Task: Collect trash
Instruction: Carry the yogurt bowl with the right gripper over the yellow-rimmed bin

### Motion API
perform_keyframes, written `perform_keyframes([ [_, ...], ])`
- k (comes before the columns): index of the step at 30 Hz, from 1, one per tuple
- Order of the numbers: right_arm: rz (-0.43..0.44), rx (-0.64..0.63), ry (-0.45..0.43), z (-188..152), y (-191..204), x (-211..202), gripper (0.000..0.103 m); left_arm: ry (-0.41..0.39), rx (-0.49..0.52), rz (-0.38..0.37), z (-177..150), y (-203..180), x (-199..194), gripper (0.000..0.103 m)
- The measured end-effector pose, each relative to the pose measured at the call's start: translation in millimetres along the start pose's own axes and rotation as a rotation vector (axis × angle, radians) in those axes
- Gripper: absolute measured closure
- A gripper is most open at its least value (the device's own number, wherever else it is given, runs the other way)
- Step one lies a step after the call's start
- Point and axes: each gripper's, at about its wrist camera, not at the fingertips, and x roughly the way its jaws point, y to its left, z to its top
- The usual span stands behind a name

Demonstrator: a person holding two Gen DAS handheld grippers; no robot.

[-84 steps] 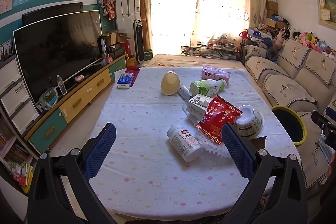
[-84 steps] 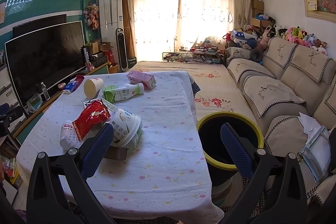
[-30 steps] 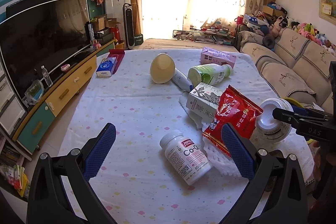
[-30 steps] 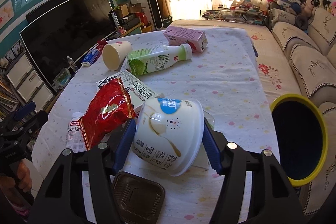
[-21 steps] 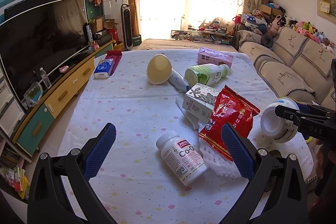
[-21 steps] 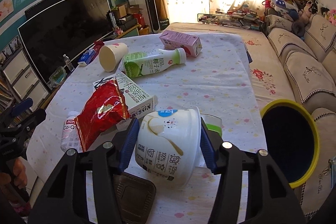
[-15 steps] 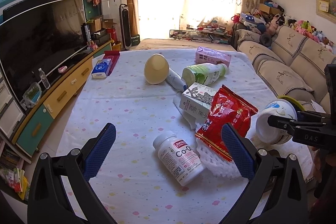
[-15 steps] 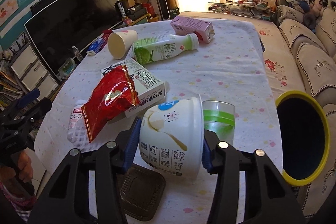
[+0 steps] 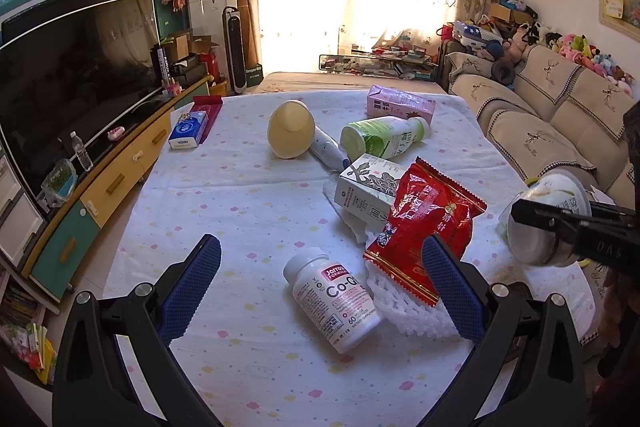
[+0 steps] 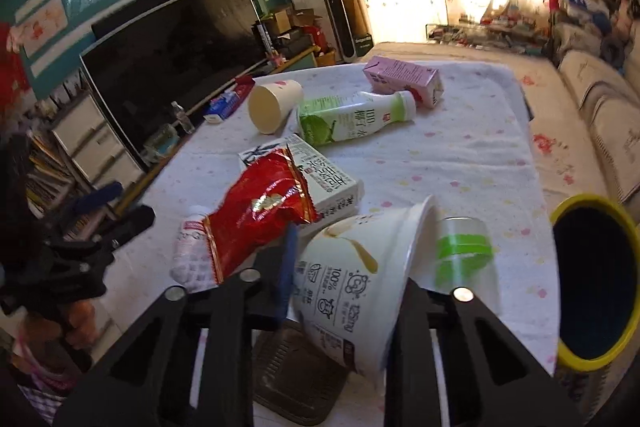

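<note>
One paper cup (image 9: 291, 134), two cartons (image 9: 400, 105), one bin (image 10: 595, 293)

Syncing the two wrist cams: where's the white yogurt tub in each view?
Left wrist: white yogurt tub at the far right edge, clamped in the right gripper, which reaches in from the right.
Right wrist: bottom centre, tilted, between that gripper's jaws.
Shared landmark: red snack bag, left of the tub in both.
</note>
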Motion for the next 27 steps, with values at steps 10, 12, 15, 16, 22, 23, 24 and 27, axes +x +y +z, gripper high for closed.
perform_keyframes([
  [10, 0.386, 0.268, 0.067, 30, -34, 19, 0.084, -0.003, 0.005, 0.002, 0, -3, -1, 0.004],
  [12, 0.444, 0.28, 0.067, 37, -30, 20, 0.084, -0.003, 0.011, -0.001, 0, -5, -1, 0.004],
  [15, 0.488, 0.254, 0.047, 50, -20, 12, 0.084, -0.003, 0.018, -0.002, 0, -7, -1, 0.004],
  [16, 0.483, 0.232, 0.03, 55, -16, 5, 0.084, -0.004, 0.021, -0.003, 0, -7, -1, 0.004],
  [22, 0.308, 0.098, -0.132, 79, -11, -70, 0.083, -0.012, 0.021, -0.013, 1, -9, -1, 0.004],
  [23, 0.264, 0.089, -0.153, 79, -15, -81, 0.084, -0.012, 0.023, -0.015, 1, -10, -1, 0.004],
  [24, 0.221, 0.086, -0.168, 78, -20, -91, 0.083, -0.012, 0.025, -0.017, 1, -11, 0, 0.004],
  [27, 0.082, 0.106, -0.197, 71, -47, -112, 0.084, -0.011, 0.035, -0.023, 0, -16, 1, 0.004],
])
